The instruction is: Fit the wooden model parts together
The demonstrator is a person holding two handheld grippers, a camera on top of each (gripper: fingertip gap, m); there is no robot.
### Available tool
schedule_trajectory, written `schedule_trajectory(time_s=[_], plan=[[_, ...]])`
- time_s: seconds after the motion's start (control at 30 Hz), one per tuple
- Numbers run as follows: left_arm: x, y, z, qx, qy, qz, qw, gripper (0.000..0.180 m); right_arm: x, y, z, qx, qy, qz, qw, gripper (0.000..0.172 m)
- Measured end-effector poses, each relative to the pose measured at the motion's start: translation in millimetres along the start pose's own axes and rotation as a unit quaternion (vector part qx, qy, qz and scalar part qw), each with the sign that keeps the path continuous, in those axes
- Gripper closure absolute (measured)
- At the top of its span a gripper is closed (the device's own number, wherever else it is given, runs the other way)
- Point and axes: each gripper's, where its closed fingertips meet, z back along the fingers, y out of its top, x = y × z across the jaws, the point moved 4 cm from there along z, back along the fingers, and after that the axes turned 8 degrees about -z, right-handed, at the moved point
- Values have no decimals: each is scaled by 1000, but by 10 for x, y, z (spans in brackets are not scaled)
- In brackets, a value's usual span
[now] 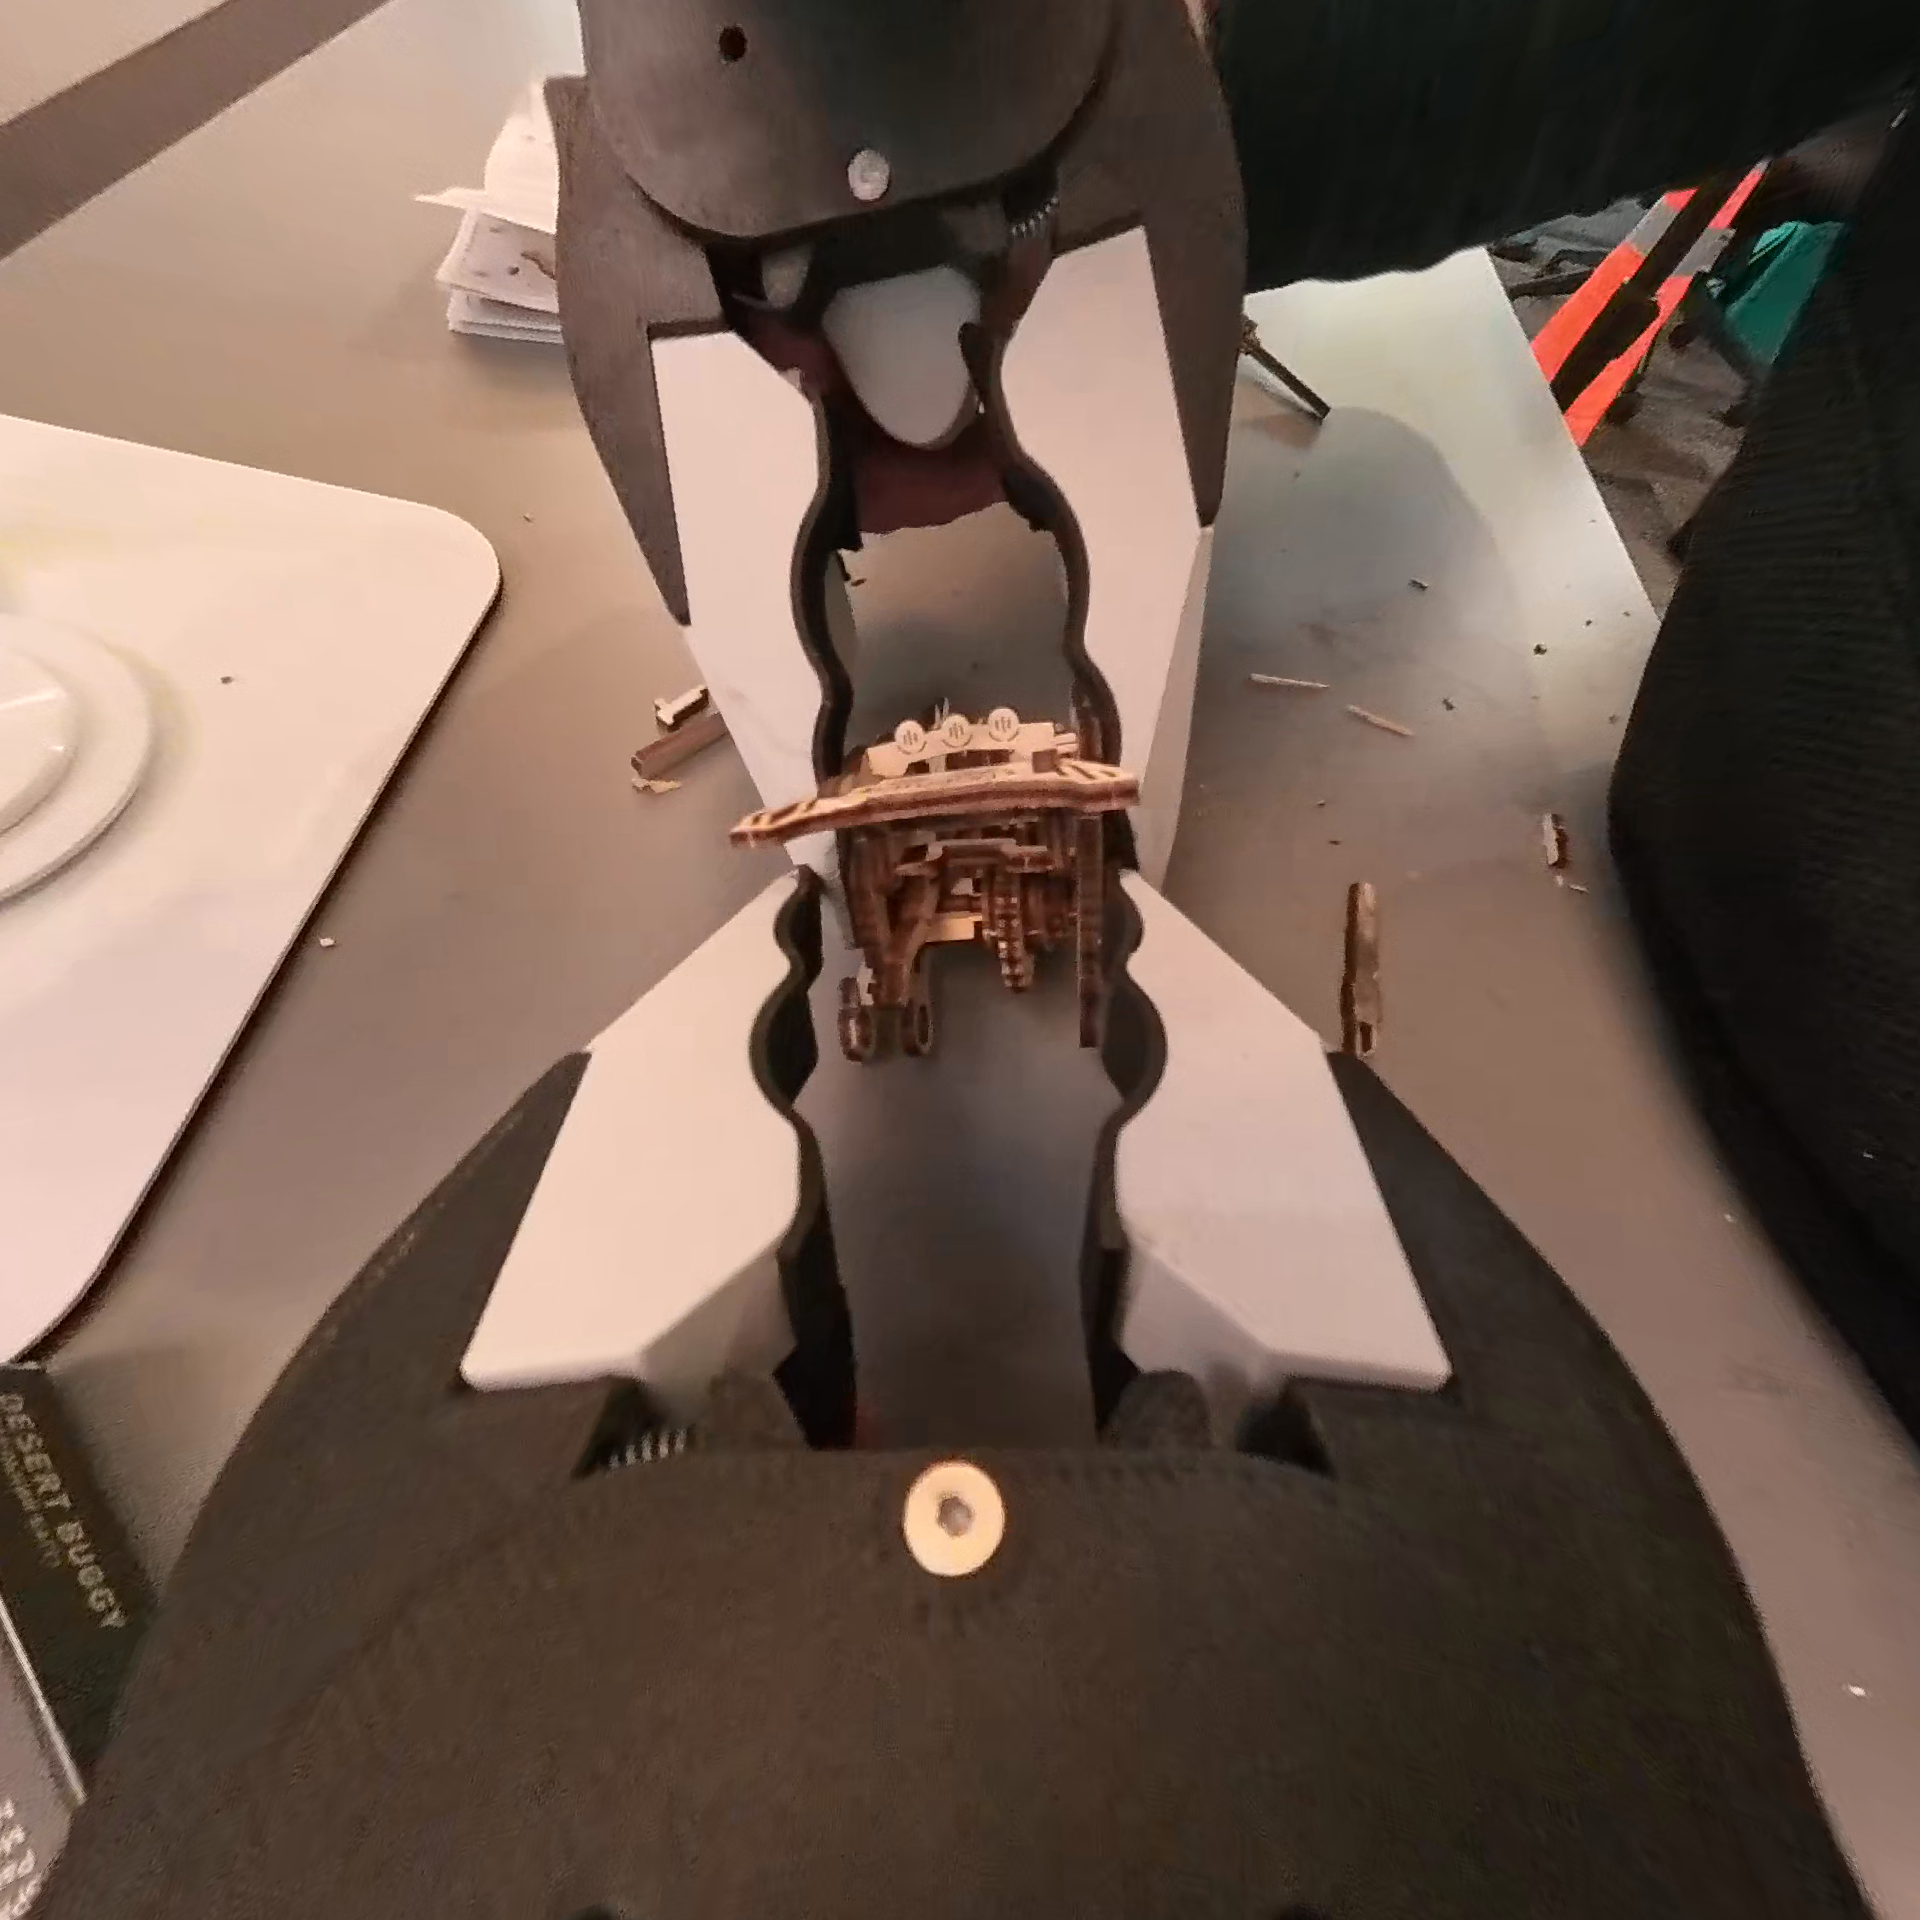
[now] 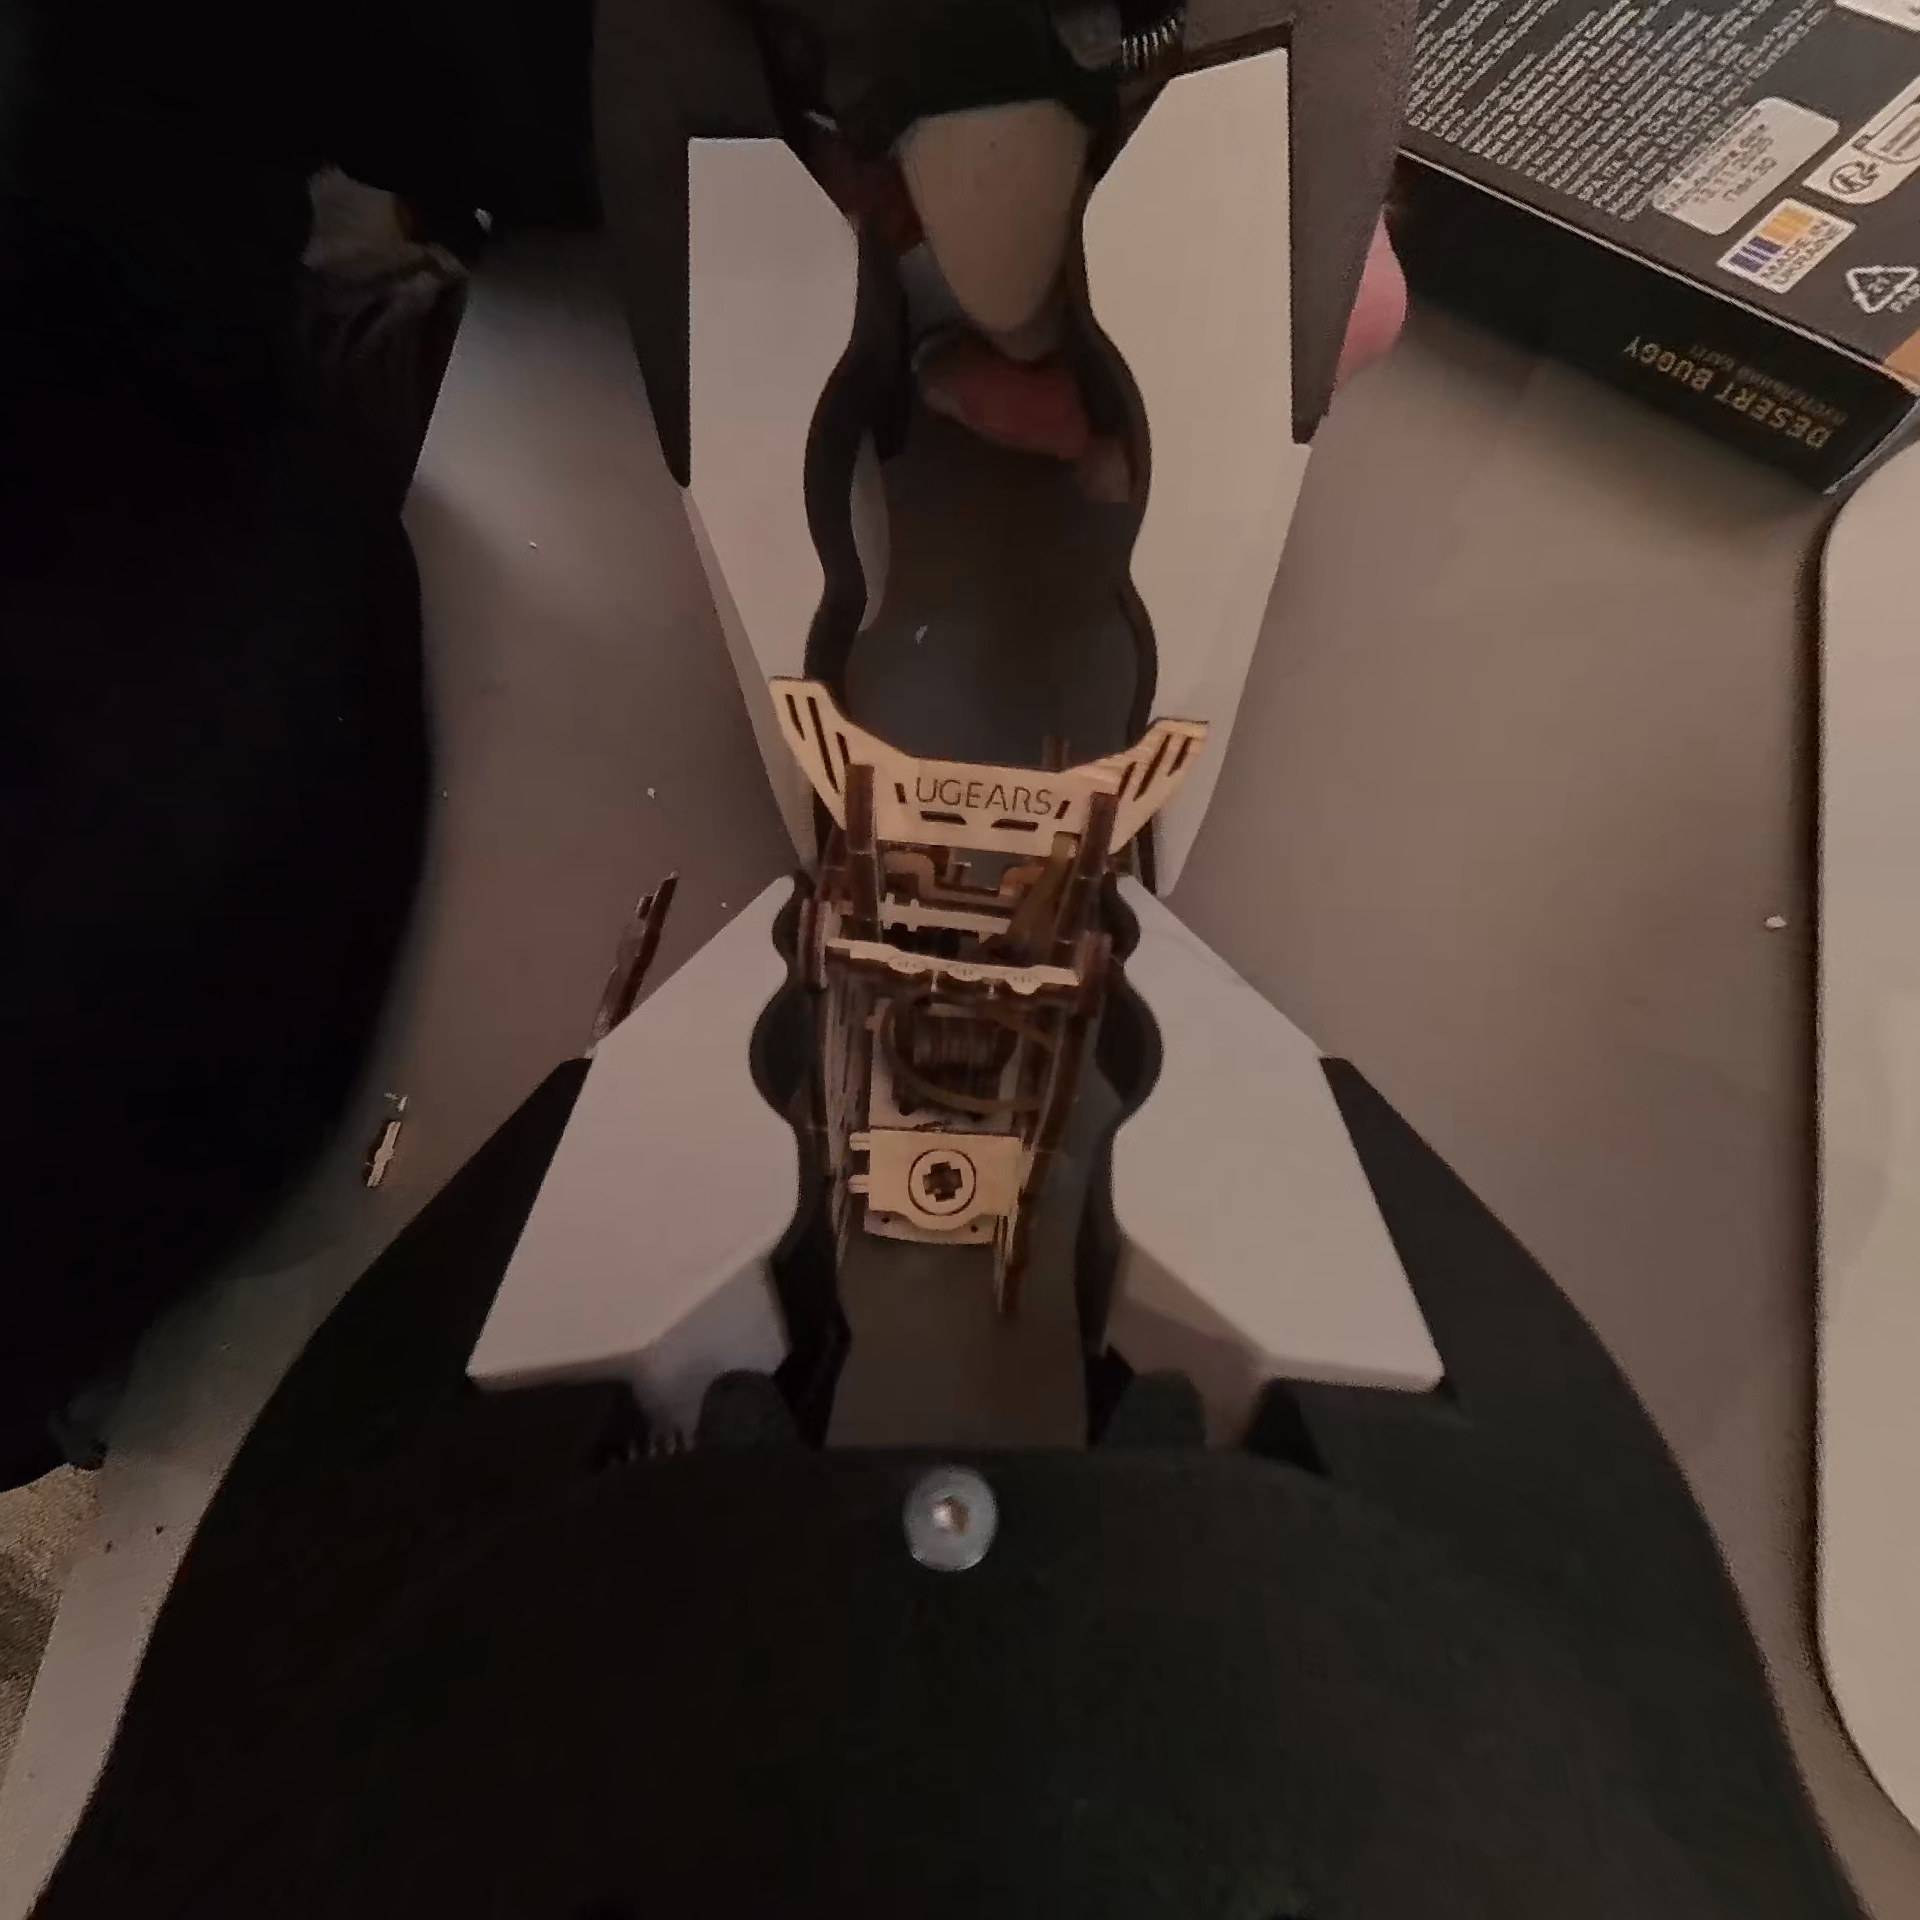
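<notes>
2 grippers meeting nose to nose over grey table [image 1: 312,727]; right gripper [image 2: 956,914] pinching wooden buggy model [image 2: 951,997]; left gripper [image 1: 961,894] seemingly gripping its other end.

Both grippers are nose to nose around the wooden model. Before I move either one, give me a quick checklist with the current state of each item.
1. Right gripper gripping the wooden model: ok, its fingers sit against both sides of the frame.
2. Left gripper gripping the model: cannot tell; the model sits between its fingers, contact not clear.
3. Model's curved front panel intact: ok.
4. Loose wooden strip on the grey table clear of the fingers: ok, beside the left gripper.
5. Black box out of the way: ok.
6. Wood splinters on the table: not ok, scattered near the work.
</notes>
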Motion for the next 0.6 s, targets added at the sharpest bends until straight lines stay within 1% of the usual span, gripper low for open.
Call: schedule_trajectory(time_s=[0.07,0.13,0.17,0.37,0.6], plan=[[-11,-3,5,0,4,-1,1000,131,9,0,8,1,-9,-3,1000,121],[-8,-8,2,-4,6,-7,1000,138,19,-6,42,6,-25,0,1000,118],[-6,-7,0,-4,6,-8,1000,138,14,-7,64,11,-29,1,1000,116],[-19,-4,-12,-5,11,-12,1000,137,16,-36,119,30,-46,-13,998,120],[-24,-5,-30,-13,16,-32,999,137,7,-49,123,35,-71,-8,997,121]])
